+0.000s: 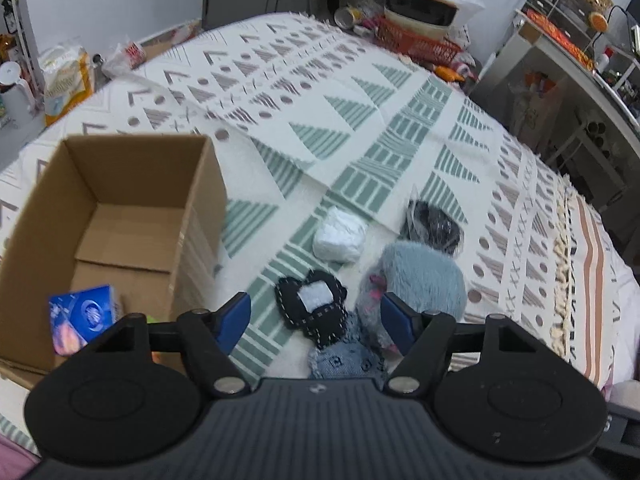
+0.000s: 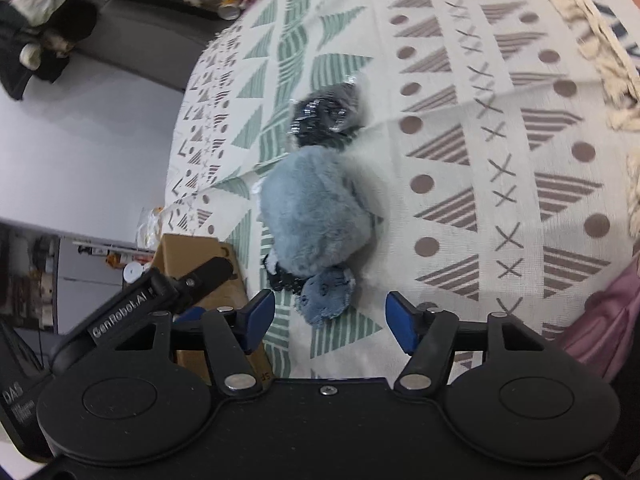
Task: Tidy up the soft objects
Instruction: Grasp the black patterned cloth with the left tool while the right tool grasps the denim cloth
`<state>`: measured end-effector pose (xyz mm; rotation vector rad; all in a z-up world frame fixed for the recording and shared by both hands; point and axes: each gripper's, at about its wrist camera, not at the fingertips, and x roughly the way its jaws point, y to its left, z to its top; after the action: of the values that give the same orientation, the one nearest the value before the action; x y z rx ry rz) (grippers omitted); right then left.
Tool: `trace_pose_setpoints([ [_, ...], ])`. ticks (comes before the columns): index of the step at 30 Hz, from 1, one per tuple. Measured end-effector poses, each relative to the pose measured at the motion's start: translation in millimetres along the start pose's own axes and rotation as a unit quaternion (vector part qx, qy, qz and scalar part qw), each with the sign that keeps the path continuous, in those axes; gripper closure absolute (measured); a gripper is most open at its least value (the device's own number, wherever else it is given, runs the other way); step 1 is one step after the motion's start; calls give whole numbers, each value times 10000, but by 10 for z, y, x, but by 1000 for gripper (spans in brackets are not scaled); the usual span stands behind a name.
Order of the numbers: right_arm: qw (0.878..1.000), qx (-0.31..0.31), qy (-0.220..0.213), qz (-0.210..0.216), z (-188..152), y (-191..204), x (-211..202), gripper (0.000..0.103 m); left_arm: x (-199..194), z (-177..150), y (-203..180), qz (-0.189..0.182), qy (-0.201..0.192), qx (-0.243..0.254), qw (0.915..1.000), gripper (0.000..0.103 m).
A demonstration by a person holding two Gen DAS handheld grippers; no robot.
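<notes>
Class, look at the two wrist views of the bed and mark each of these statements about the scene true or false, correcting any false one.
1. Both claws hold nothing. True: the left claw and right claw are open and empty.
2. The cardboard box is closed. False: its top is open.
3. A blue packet lies inside the box. True.
4. The fluffy grey-blue plush is already in the box. False: it lies on the patterned blanket.
5. The white bundle sits on top of the plush. False: it lies on the blanket beside it.
</notes>
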<state>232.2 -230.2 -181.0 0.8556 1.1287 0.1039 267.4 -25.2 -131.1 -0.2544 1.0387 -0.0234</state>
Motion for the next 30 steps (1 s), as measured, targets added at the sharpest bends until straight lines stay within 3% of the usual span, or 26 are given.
trace_pose_setpoints([
  [10,9988,375,309,106,61,-149,318,60,284,-112,18,-191,107,-190,9996,40],
  [12,9985,412,334,110,66,-159,381,60,336,-124,51,-216,126,-302,9992,44],
  [22,9971,468,587,149,16,-170,697,60,615,-153,145,-167,266,-524,9981,43],
  [27,9987,259,426,58,2,-96,724,62,711,-149,147,-181,266,-587,9978,40],
  [29,9988,159,461,9,1,-78,743,79,751,-151,139,-146,268,-573,9979,40],
  [30,9986,161,502,4,4,-81,754,79,762,-151,131,-119,257,-563,9980,39],
])
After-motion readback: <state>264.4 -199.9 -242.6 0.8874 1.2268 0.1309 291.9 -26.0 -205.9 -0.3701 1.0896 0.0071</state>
